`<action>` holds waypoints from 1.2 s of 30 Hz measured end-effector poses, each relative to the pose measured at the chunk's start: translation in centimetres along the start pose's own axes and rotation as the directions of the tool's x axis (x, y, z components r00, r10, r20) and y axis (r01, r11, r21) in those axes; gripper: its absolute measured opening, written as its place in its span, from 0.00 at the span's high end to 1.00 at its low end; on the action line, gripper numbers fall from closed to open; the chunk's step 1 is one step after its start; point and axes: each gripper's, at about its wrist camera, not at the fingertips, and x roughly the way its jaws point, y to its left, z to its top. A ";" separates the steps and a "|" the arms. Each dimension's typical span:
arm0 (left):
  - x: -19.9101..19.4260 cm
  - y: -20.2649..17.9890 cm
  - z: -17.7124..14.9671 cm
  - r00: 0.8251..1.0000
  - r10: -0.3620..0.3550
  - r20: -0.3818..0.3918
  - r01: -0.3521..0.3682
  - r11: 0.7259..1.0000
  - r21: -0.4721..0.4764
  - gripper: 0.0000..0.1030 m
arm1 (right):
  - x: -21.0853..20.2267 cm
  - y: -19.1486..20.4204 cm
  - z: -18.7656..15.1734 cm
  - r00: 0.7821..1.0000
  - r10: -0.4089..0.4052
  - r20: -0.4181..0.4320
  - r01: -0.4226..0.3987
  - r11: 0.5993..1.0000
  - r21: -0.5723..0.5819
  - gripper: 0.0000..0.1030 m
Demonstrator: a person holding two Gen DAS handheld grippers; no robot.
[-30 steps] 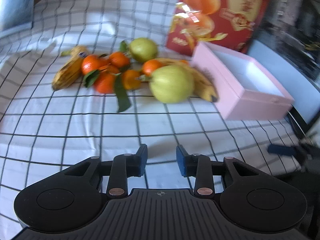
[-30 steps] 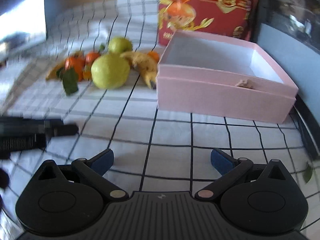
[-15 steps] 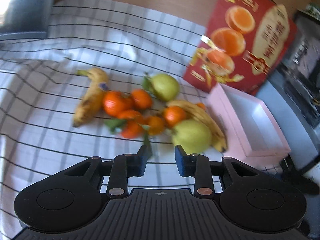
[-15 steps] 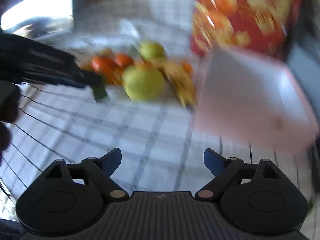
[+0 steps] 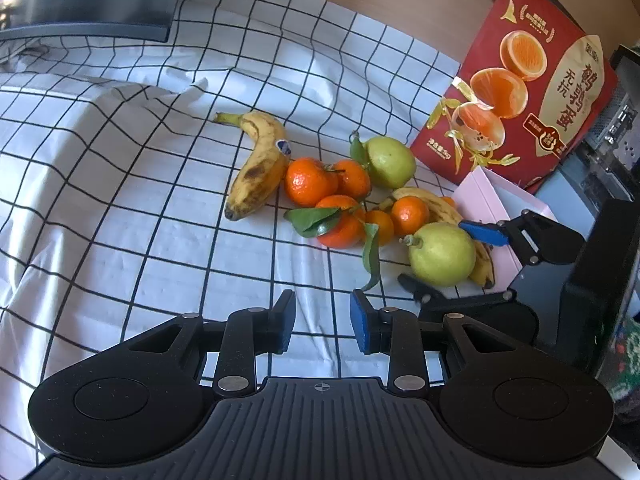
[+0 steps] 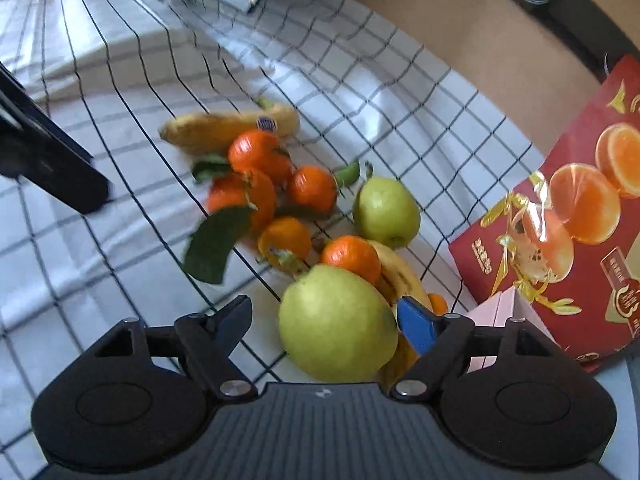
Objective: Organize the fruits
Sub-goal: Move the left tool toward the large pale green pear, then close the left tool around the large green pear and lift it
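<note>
Two pairs of tongs work over a heap of fruit on a checked cloth (image 5: pixel 120 208). The left tongs (image 5: pixel 322 322) hang above bare cloth with their jaws narrow and nothing between them. The right tongs (image 6: pixel 325 320) are closing around the near pear (image 6: pixel 338 326); their blue pad (image 6: pixel 416 322) sits just beside its right flank, while a gap shows on the other side. A second pear (image 6: pixel 386 211) lies farther back. Between them lie several tangerines (image 5: pixel 310 181) with green leaves (image 5: pixel 316 218). One spotted banana (image 5: pixel 260 162) lies at the heap's left edge, touching a tangerine; another banana (image 5: pixel 440 210) lies behind the near pear. A pink box (image 5: pixel 494 196) stands just right of the heap, a red carton (image 5: pixel 560 92) behind it.
</note>
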 end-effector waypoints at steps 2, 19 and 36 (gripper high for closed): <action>0.1 0.0 -0.1 1.000 -0.002 -0.005 0.002 1.000 0.003 0.68 | 0.3 -0.6 -0.2 1.000 0.009 -0.011 -0.009 0.999 0.036 0.33; -0.6 -1.0 0.1 0.999 -0.024 0.022 0.023 0.999 0.046 0.67 | -2.9 -1.5 -3.4 0.937 0.284 0.204 -0.348 0.693 0.631 0.36; -0.8 -6.0 -2.0 0.993 -0.110 0.030 0.097 0.956 0.278 0.67 | -8.7 -2.3 -8.5 0.945 0.220 0.242 -0.325 0.711 0.624 0.29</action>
